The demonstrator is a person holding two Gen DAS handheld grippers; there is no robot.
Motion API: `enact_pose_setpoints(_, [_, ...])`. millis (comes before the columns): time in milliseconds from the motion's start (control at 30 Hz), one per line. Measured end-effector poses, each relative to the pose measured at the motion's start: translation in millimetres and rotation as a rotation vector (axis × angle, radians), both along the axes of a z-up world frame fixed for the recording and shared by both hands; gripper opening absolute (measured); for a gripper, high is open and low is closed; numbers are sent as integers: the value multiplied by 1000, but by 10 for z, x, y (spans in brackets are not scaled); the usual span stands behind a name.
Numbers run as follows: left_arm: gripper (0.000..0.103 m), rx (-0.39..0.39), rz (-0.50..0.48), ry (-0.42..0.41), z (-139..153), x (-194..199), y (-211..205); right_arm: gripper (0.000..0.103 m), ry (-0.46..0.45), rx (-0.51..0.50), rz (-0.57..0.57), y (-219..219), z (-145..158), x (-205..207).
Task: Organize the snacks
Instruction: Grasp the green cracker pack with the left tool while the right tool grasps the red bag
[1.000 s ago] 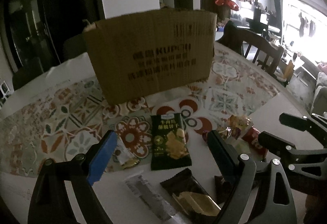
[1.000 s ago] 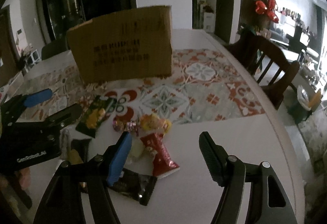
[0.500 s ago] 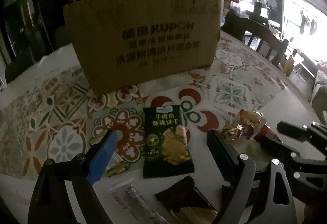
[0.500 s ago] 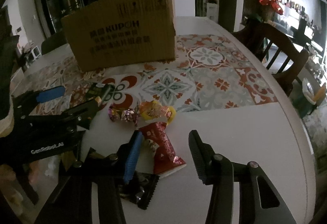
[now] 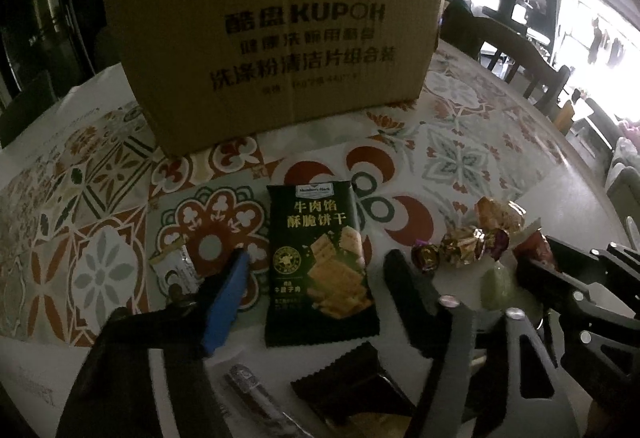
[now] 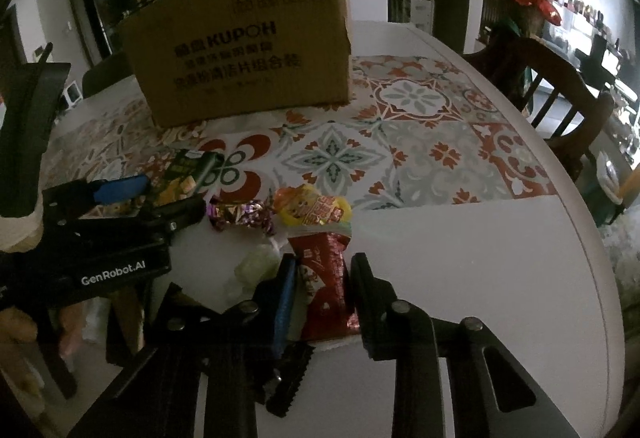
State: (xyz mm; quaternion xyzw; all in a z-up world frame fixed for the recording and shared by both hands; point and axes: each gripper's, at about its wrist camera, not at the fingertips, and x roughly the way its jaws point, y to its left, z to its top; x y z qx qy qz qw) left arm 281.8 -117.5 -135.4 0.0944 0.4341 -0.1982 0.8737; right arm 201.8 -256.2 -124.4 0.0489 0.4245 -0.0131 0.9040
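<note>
A dark green biscuit packet [image 5: 320, 266] lies flat on the table between the fingers of my left gripper [image 5: 318, 256]. Its jaws are closing, and the blue pad [image 5: 224, 302] still stands a little off the packet's edge. In the right wrist view my right gripper [image 6: 324, 259] is closing on a red snack packet [image 6: 326, 278], with both pads against its sides. Behind the snacks stands a brown cardboard box [image 5: 272, 38] printed with dark lettering.
Loose snacks lie around: a purple-gold candy [image 6: 240, 214], a yellow-orange packet [image 6: 312, 210], a pale green sweet [image 6: 256, 266], a dark brown packet [image 5: 360, 386] and a small white packet [image 5: 176, 270]. A wooden chair [image 6: 560, 86] stands beyond the table's right edge [image 6: 592, 238].
The left gripper sank closer to the green packet and its jaws narrowed around it. The right gripper's jaws drew in from wide apart onto the red packet.
</note>
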Motion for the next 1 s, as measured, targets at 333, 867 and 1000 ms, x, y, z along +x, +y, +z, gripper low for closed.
enact_pose_setpoints(333, [44, -25, -18, -4, 42, -69, -5, 26, -12, 8, -9, -28, 34, -16])
enact_pose_setpoints(867, [44, -77, -8, -88, 491, -417, 151, 25, -120, 16, 8, -35, 333, -188])
enact_pose_setpoints(1000, [44, -91, -1, -122, 615, -487, 166, 25, -162, -3, 11, -20, 465, -226])
